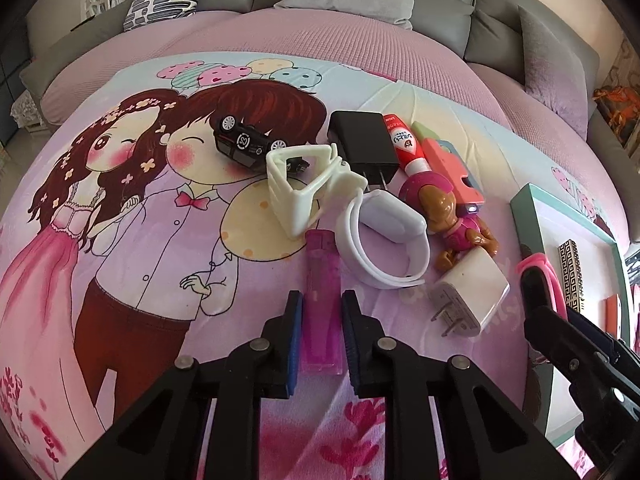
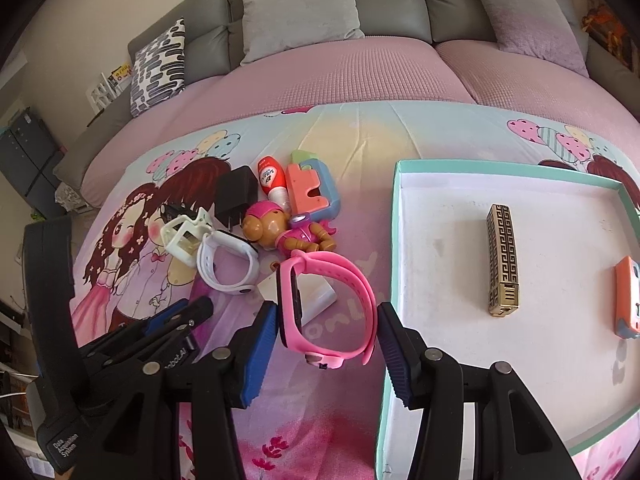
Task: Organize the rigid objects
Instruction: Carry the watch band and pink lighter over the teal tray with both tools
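Your left gripper (image 1: 320,312) pinches the pink lighter (image 1: 321,300) lengthwise at lower centre to lift it clear, your right gripper (image 2: 327,318) clamps the pink watch (image 2: 328,304) beside the teal tray (image 2: 394,240) at frame right, ready to drop in; the white charger (image 2: 316,300) hides behind the strap.

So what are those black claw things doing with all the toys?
A person is tidying small things off the cartoon blanket into a tray. The left gripper has its pads around a pink lighter. The right gripper is shut on a pink watch, close to the tray. A gold lighter and an orange thing already lie inside.
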### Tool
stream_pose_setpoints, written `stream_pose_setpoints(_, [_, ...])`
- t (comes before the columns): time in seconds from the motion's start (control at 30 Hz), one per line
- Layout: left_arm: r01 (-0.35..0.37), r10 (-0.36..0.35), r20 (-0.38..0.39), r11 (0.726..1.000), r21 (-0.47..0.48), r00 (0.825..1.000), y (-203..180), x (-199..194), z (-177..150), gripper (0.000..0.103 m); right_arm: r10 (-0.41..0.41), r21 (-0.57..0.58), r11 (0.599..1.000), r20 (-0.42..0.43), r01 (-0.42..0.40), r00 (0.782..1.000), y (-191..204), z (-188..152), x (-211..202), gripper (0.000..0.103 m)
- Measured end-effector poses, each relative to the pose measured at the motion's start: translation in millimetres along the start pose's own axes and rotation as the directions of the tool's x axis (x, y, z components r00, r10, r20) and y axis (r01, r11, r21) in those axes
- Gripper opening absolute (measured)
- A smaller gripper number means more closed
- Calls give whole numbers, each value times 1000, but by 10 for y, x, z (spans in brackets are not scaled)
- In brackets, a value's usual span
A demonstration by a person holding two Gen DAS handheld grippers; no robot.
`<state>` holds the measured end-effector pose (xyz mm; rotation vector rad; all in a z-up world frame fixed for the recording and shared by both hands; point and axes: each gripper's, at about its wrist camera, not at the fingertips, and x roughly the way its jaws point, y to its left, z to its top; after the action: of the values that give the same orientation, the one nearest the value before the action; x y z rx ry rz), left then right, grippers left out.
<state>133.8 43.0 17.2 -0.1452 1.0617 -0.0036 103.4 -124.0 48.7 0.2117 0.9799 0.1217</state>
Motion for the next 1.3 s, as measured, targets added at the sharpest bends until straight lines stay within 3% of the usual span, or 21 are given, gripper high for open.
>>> stream_pose_setpoints(0.3, [-7, 9, 74, 999, -32, 997, 84, -338, 25, 20, 11, 21, 1000, 17, -11, 1000, -77, 29, -85, 53])
stream_pose_setpoints(0.6, [19, -16, 184, 1000, -15, 983, -3, -746, 97, 20, 10, 50, 999, 70, -13, 997, -218, 92, -301, 53])
stream_pose_setpoints(0.97, [75, -88, 172, 994, 80, 981, -440, -730, 108, 20, -90, 197, 978, 83, 72, 993, -869, 150, -416, 53])
stream_pose_setpoints(1.3, [137, -170, 143, 967, 215, 975, -1094, -746, 26, 20, -213, 295, 938, 81, 181, 974, -1428, 135, -591, 53])
